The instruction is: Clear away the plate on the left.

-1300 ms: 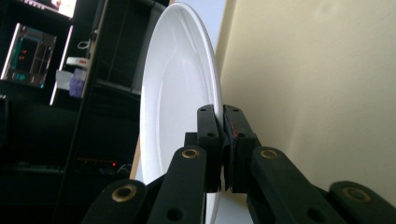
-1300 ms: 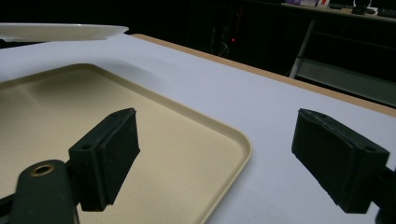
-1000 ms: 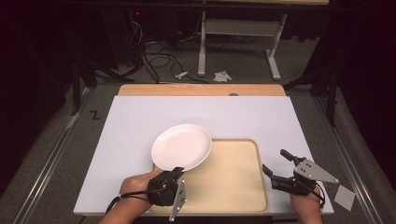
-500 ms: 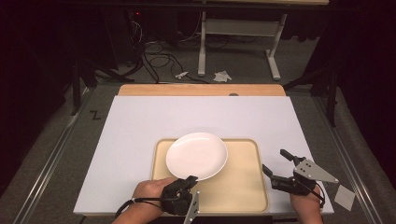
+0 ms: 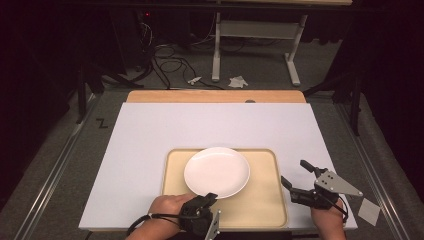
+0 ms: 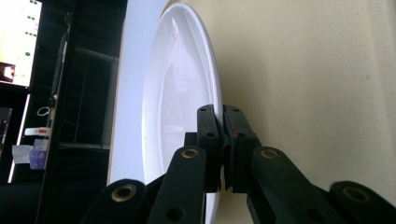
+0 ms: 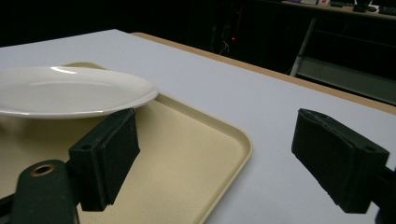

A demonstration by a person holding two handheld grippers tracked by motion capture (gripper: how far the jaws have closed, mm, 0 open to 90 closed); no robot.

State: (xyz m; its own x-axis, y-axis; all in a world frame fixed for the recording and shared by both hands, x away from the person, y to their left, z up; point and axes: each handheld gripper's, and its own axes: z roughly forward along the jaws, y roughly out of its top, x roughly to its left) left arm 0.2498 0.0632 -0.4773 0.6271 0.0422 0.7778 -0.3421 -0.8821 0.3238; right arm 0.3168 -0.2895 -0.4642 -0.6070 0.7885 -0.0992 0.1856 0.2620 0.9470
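High view: white plate (image 5: 217, 171) is sitting over the beige tray (image 5: 270, 200), near its far-left part, the tray lying on the white table cover (image 5: 150, 135). Left gripper (image 5: 206, 199) is reaching in at the plate's near rim; right gripper (image 5: 295, 176) is hovering just beside the tray's right edge, above the cover.

Left gripper view: this one is showing what the high view cannot, both black jaws pinching the plate's (image 6: 177, 107) rim, one pad on the upper face, one beneath. Camera is rolled, so the plate is standing on edge in frame with the tray (image 6: 303, 93) behind it.

Right gripper view: jaws are spread wide, nothing between them, the tray's (image 7: 205, 149) rounded corner lying in the gap. Seen from the side here, the plate (image 7: 70, 91) is riding clear of the tray floor on the side nearest this camera.

No legible writing or brand anywhere; a small paper square (image 5: 369, 211) off the table's right edge looks blank.
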